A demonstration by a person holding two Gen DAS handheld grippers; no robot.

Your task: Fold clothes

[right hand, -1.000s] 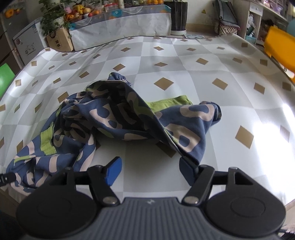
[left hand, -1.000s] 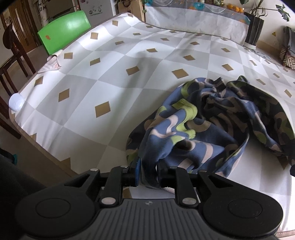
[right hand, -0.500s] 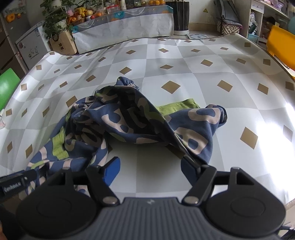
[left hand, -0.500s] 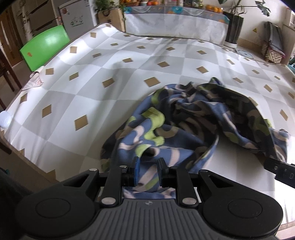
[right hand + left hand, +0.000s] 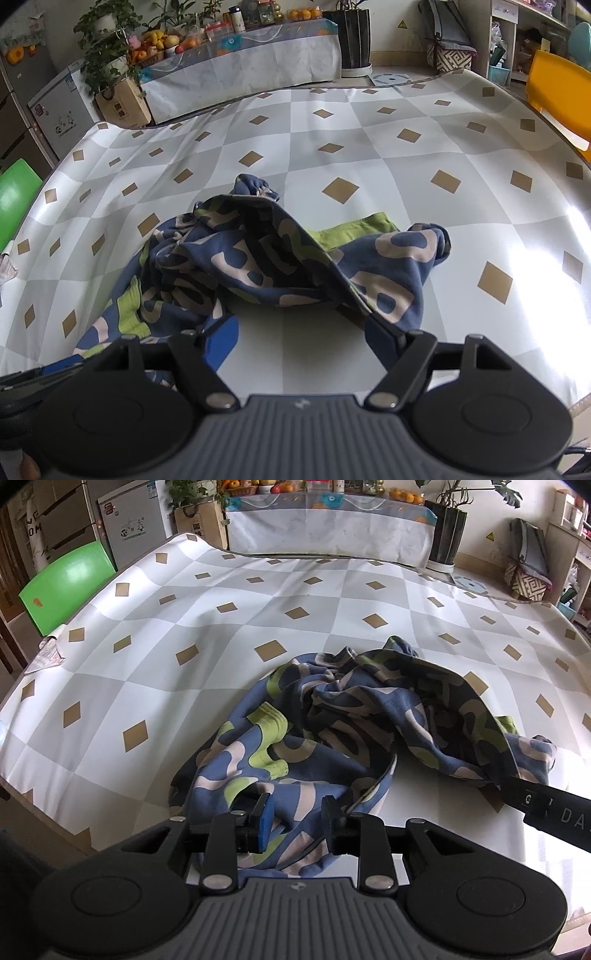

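Note:
A crumpled garment [image 5: 351, 731], blue with beige and lime-green shapes, lies in a heap on the chequered tablecloth [image 5: 184, 646]. My left gripper [image 5: 295, 823] hovers over the garment's near left corner. Its jaws are opening, and a fold of cloth sits in the gap without the pads pressing on it. In the right wrist view the same garment [image 5: 258, 266] spreads ahead and to the left. My right gripper [image 5: 301, 341] is open wide and still opening, with bare tablecloth between its fingers. The garment's near edge lies against the right fingertip [image 5: 384, 332].
A green chair [image 5: 66, 587] stands off the table's left side and a yellow chair [image 5: 557, 92] off its right. A folded paper [image 5: 46, 655] lies at the left edge. Behind the table are a low covered bench with fruit [image 5: 240, 62] and a black plant pot [image 5: 445, 535].
The left jaws, pinched on the cloth before, have spread apart, and that gripper has drawn back and risen. The right gripper has lifted a little with its jaws slightly wider.

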